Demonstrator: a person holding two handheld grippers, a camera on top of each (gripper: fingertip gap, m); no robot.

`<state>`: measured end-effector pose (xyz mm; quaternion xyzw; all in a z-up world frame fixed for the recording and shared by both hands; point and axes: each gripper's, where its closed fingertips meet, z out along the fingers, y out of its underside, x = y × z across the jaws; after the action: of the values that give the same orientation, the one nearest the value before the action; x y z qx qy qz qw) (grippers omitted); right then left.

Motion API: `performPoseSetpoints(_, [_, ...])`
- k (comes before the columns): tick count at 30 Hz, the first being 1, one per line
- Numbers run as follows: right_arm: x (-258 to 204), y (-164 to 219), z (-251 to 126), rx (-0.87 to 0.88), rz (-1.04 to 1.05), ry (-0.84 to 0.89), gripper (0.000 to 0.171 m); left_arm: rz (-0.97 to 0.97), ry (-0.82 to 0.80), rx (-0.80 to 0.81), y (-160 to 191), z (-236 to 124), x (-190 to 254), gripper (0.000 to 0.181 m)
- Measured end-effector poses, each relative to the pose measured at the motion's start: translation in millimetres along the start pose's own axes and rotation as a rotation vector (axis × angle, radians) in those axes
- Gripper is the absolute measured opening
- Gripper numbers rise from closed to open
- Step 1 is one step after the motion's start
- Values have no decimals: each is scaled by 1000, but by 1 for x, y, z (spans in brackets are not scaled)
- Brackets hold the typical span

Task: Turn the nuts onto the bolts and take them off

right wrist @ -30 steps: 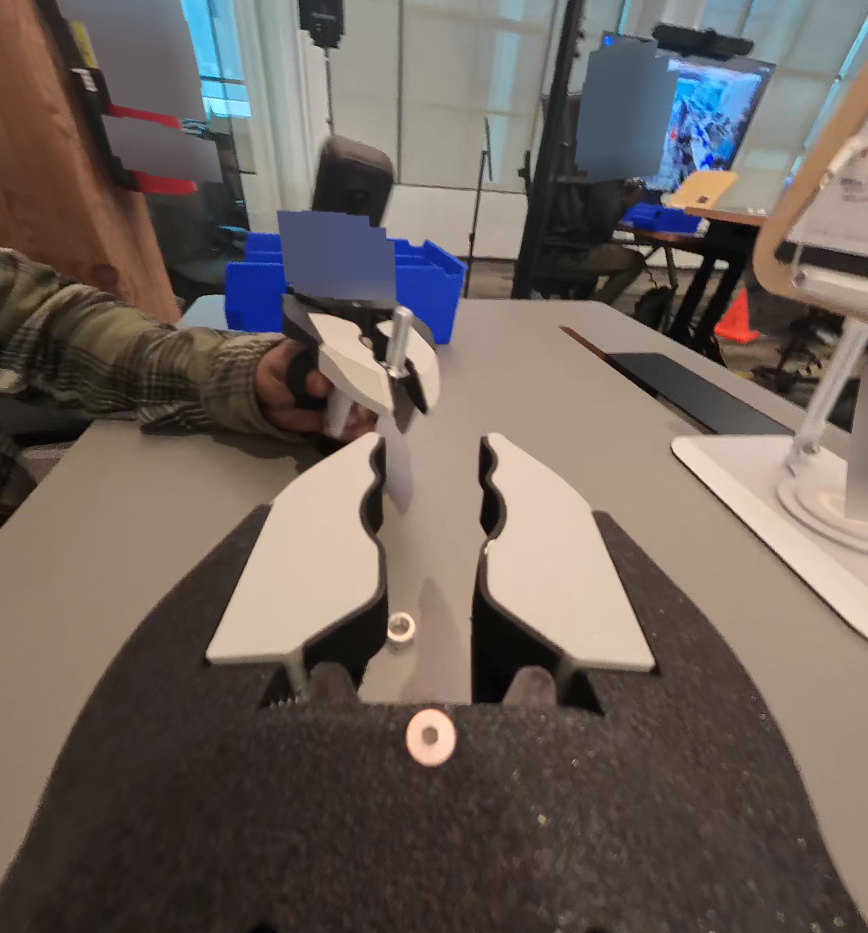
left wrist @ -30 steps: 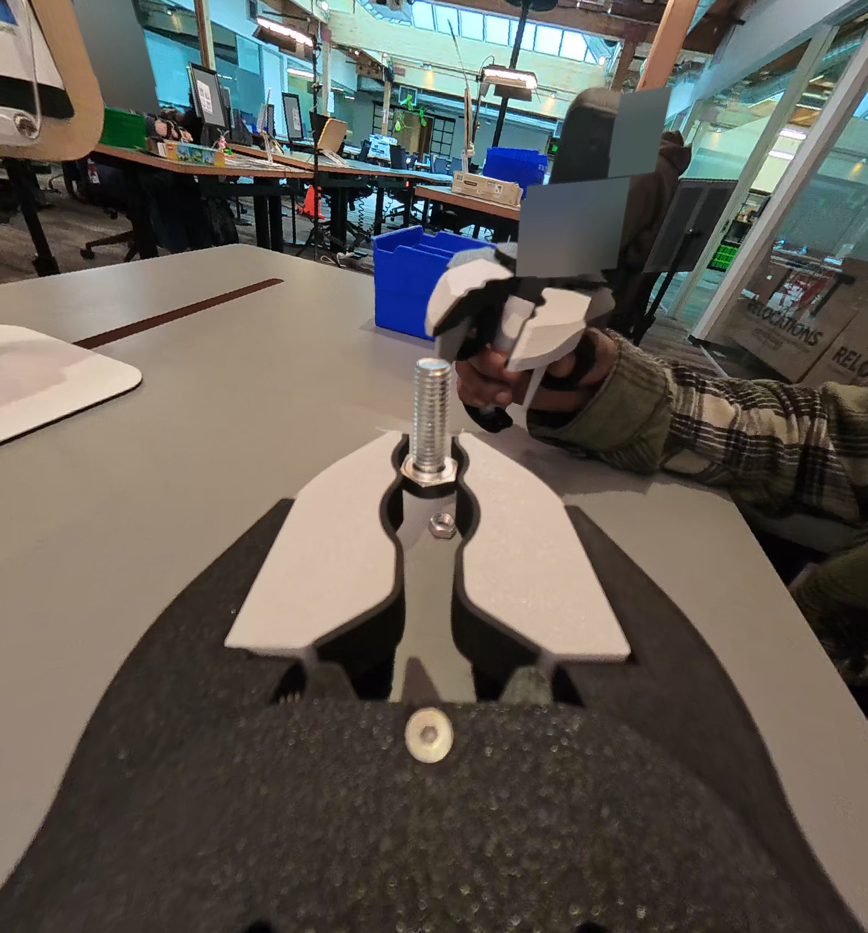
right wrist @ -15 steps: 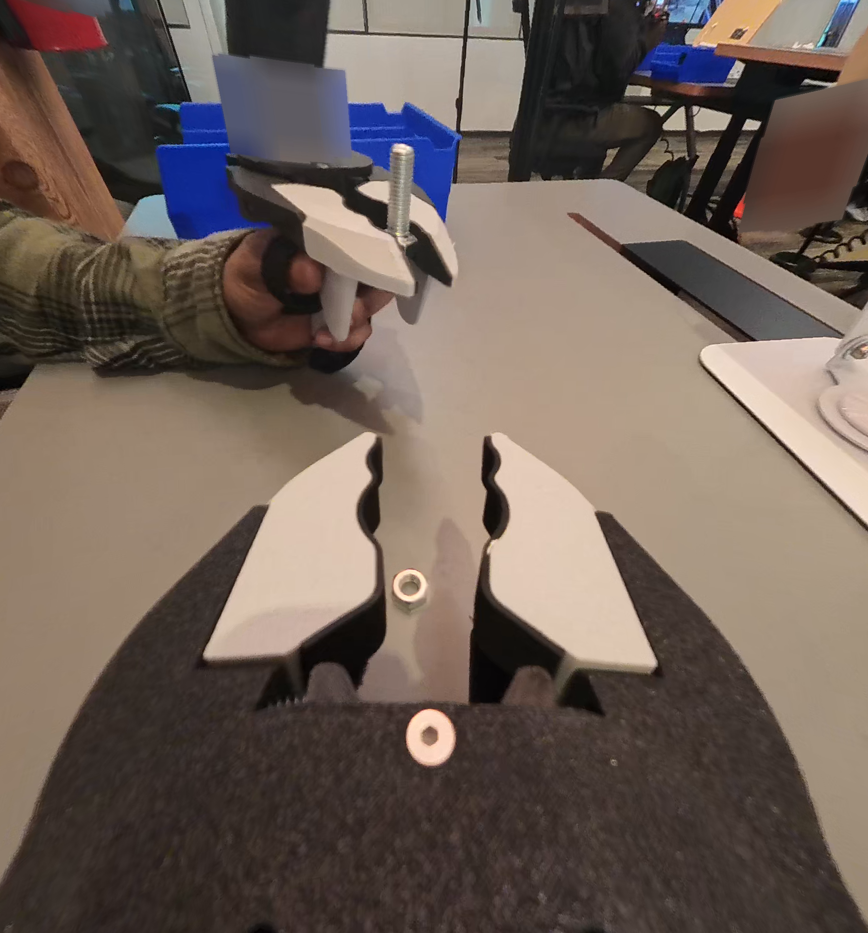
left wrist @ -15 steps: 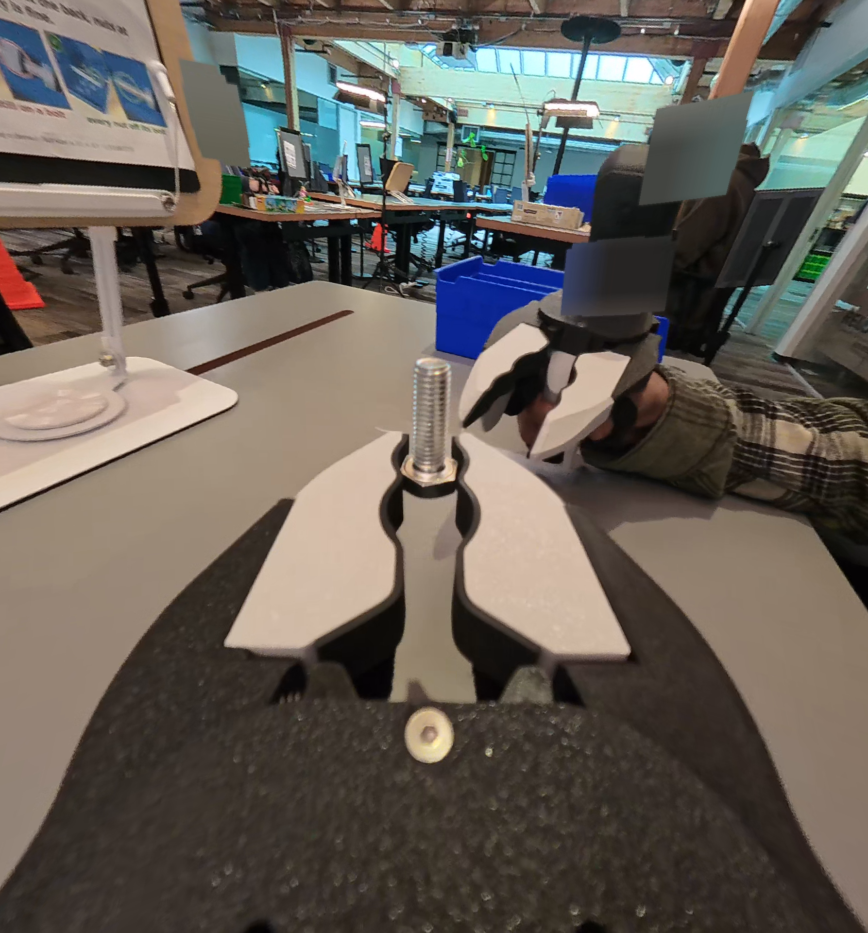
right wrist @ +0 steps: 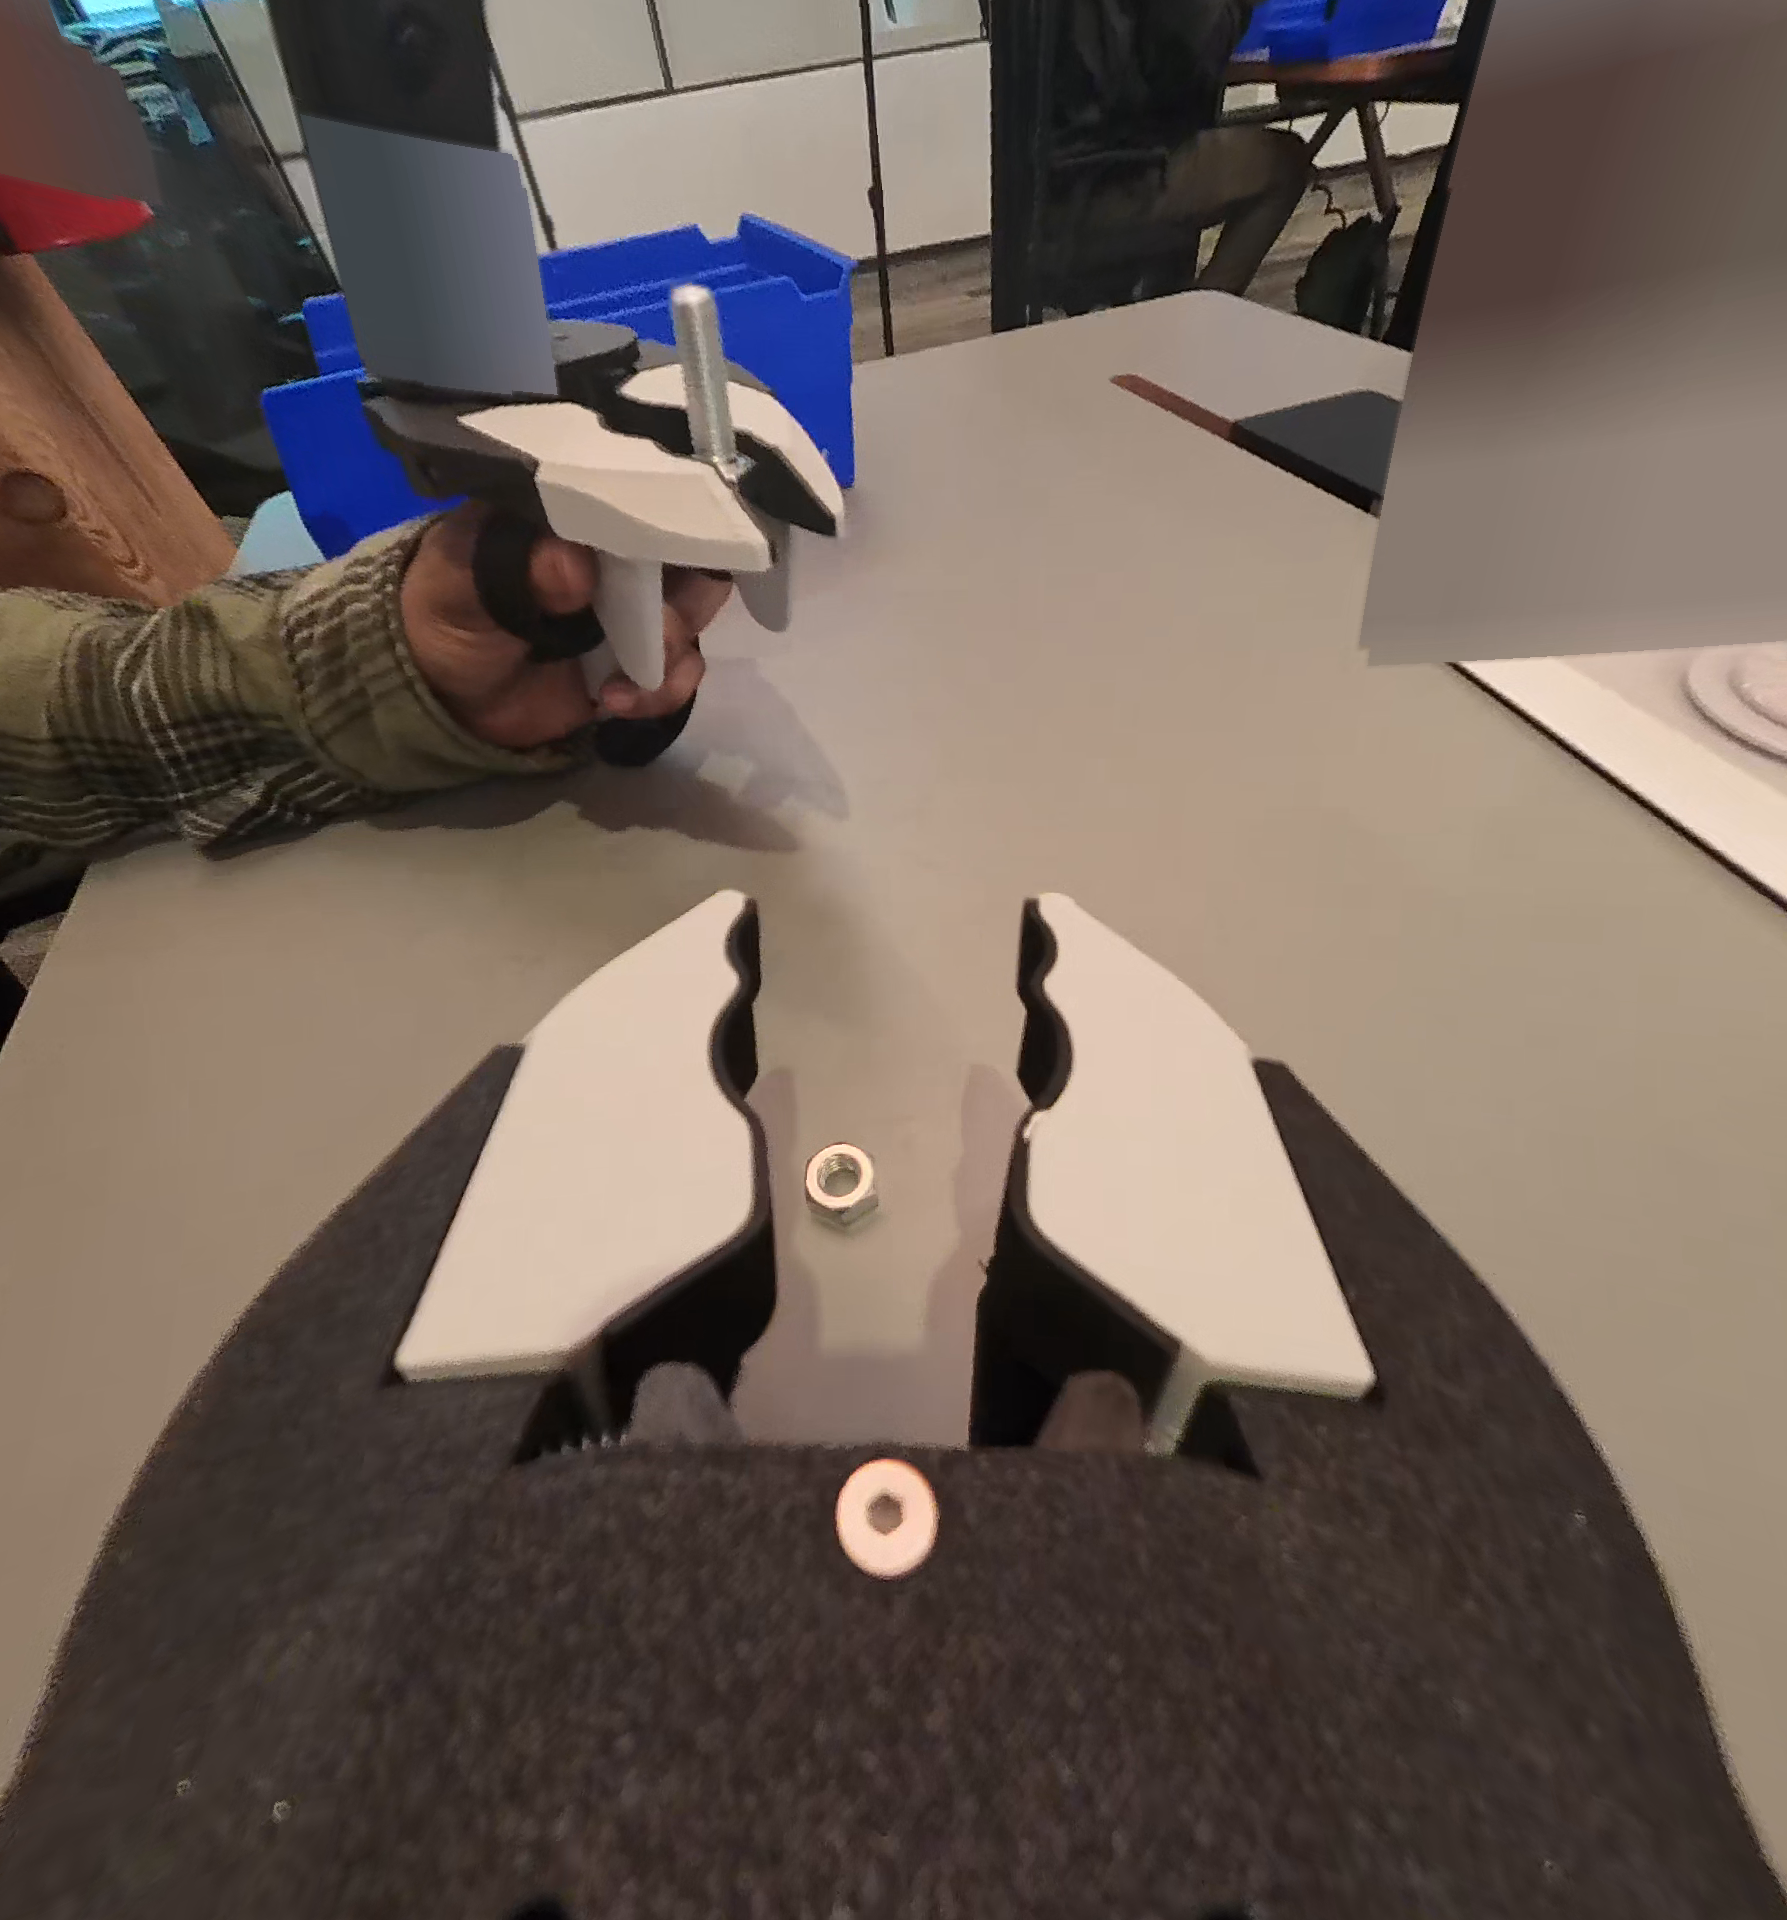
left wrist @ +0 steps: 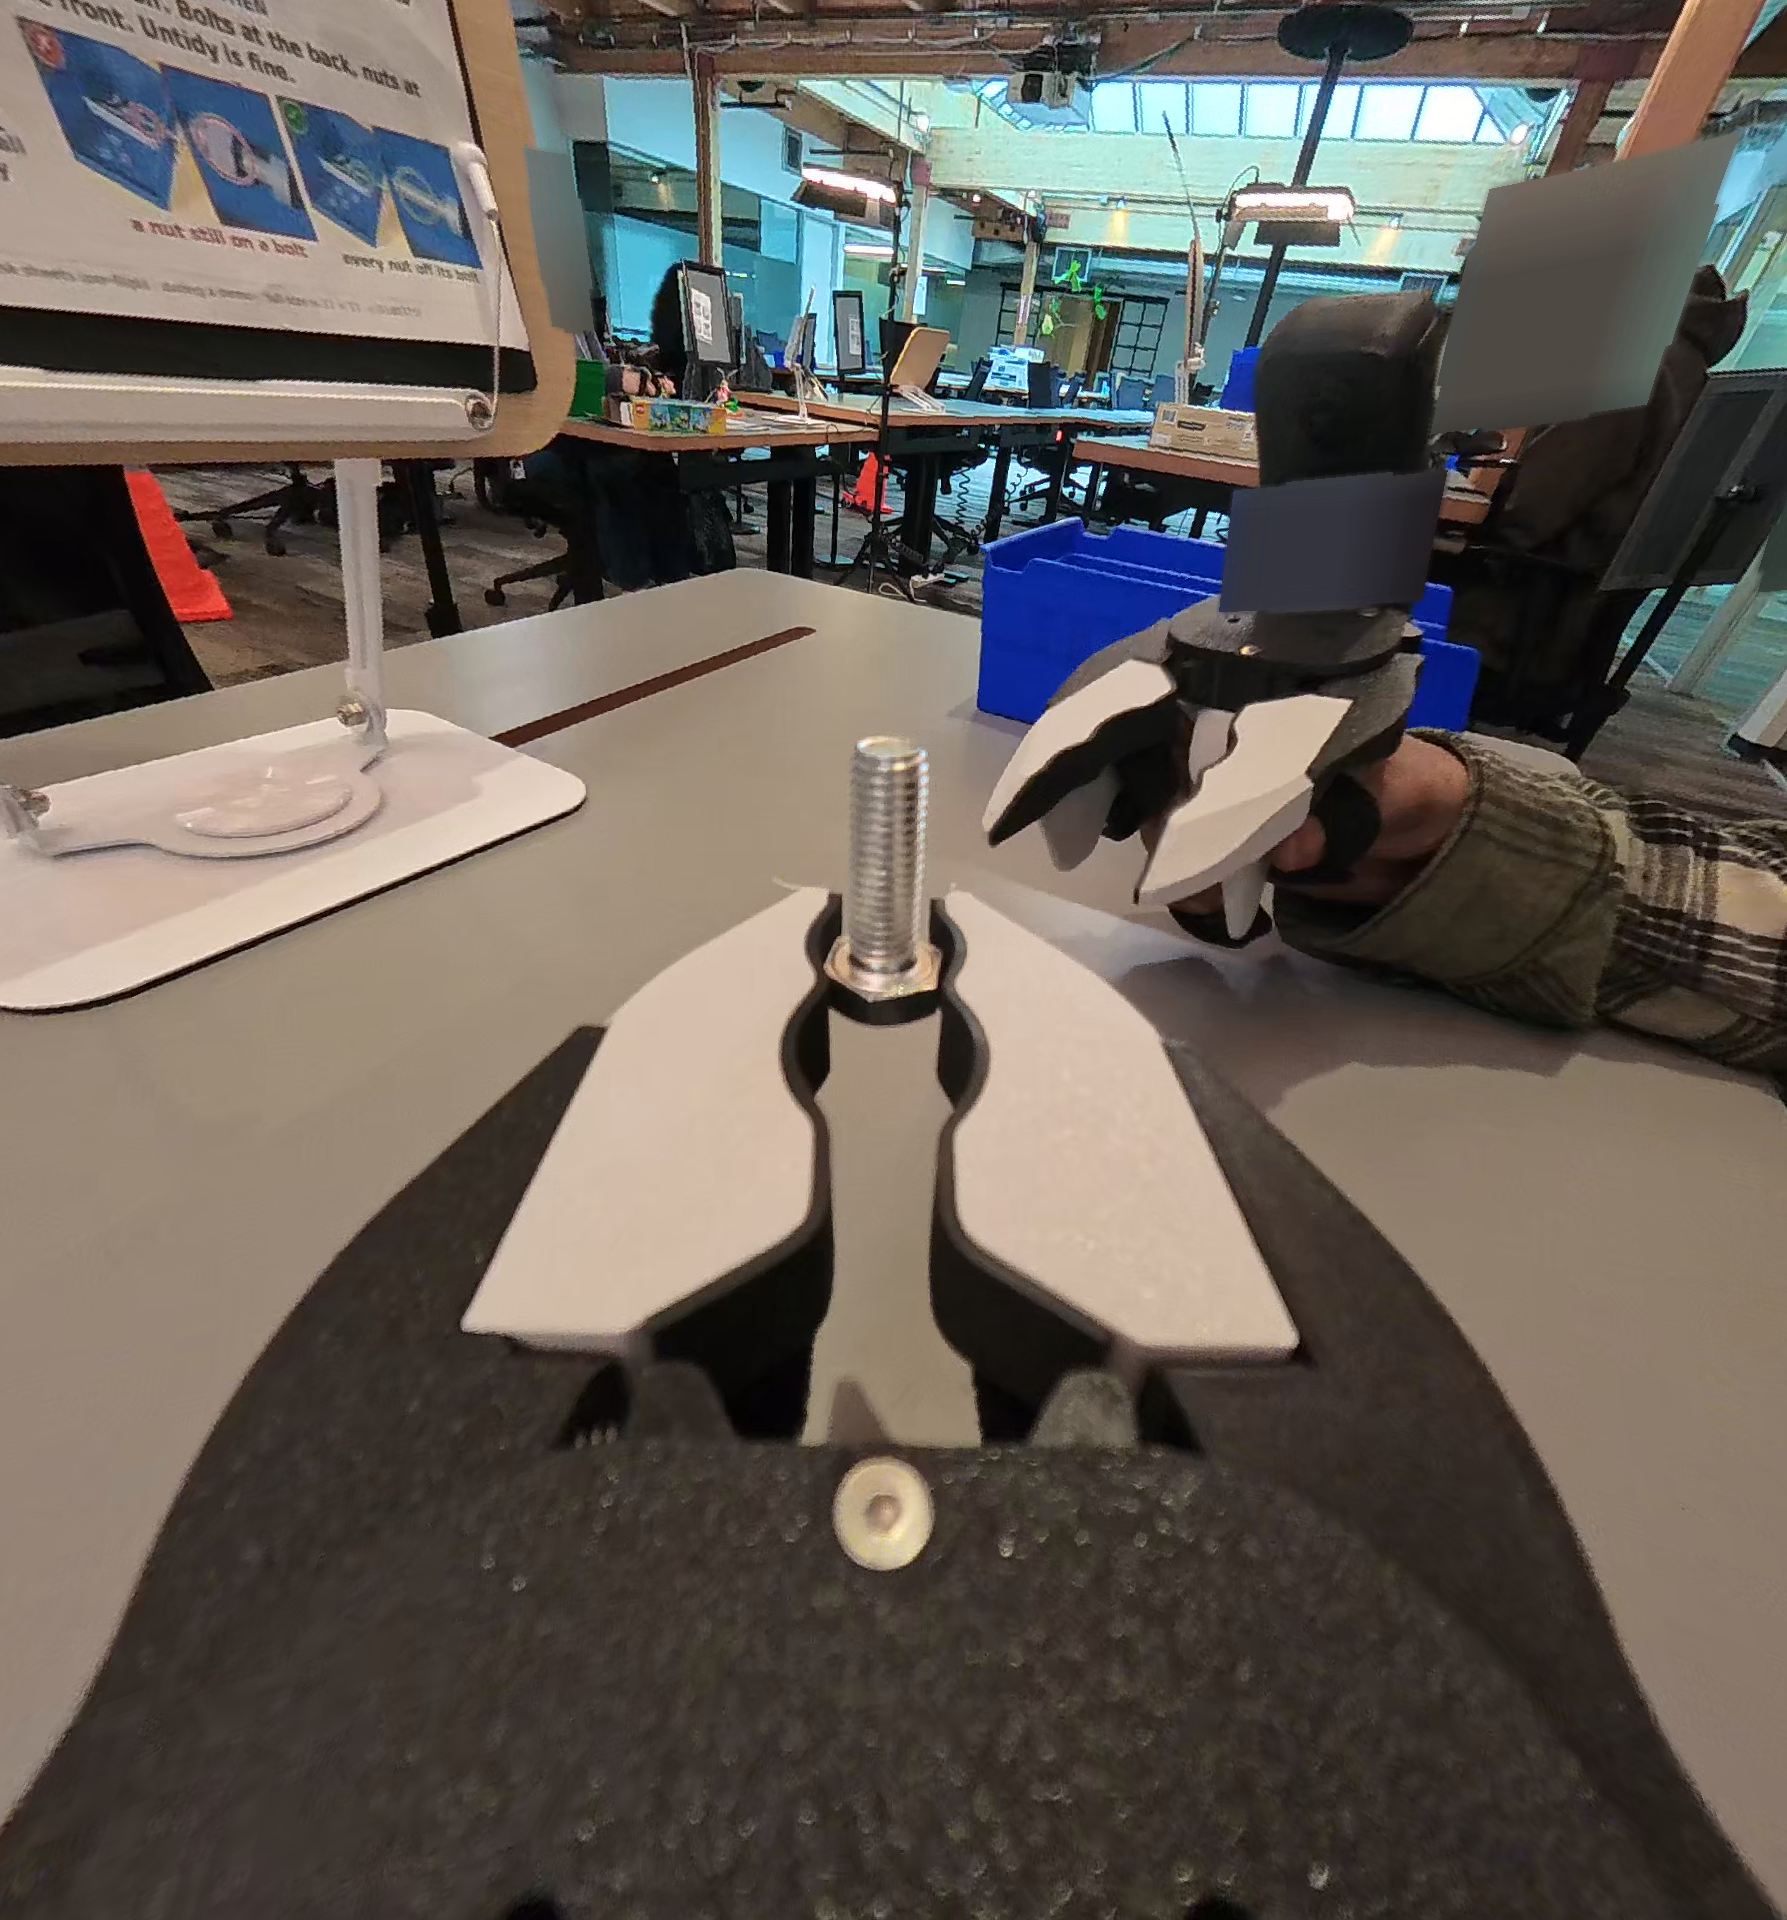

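Note:
My left gripper (left wrist: pixel 884 914) is shut on the hex head of a silver bolt (left wrist: pixel 887 831) and holds it upright, thread up, above the grey table (left wrist: pixel 245 1091). It also shows in the right wrist view (right wrist: pixel 764 488) with the bolt (right wrist: pixel 702 374) standing in it. My right gripper (right wrist: pixel 889 914) is open and empty, low over the table. A loose silver nut (right wrist: pixel 841 1184) lies flat on the table between its fingers, touching neither. In the left wrist view the right gripper (left wrist: pixel 1107 862) is to the right of the bolt, pointing down.
A blue bin (left wrist: pixel 1086 613) stands at the table's far edge, also in the right wrist view (right wrist: pixel 764 301). A white stand (left wrist: pixel 245 821) holding an instruction board sits at the left. A person's hand in a plaid sleeve (left wrist: pixel 1595 914) rests on the table. The grippers' ends are close to 9 cm from one another.
My right gripper has drawn back and tilted down, so the nut sits farther forward between its open fingers. My left gripper, still holding the bolt, has shifted and turned a little leftward.

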<state>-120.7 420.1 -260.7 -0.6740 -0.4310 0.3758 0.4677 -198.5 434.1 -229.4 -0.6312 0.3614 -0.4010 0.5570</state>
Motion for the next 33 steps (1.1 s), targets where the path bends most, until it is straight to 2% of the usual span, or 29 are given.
performPoseSetpoints(12, [3,16,8,-104,-32,32,49,15,13,-46,6,2,2,15])
performPoseSetpoints(33, [2,23,8,-146,-39,22,46,0,3,-72,8,2,0,15])
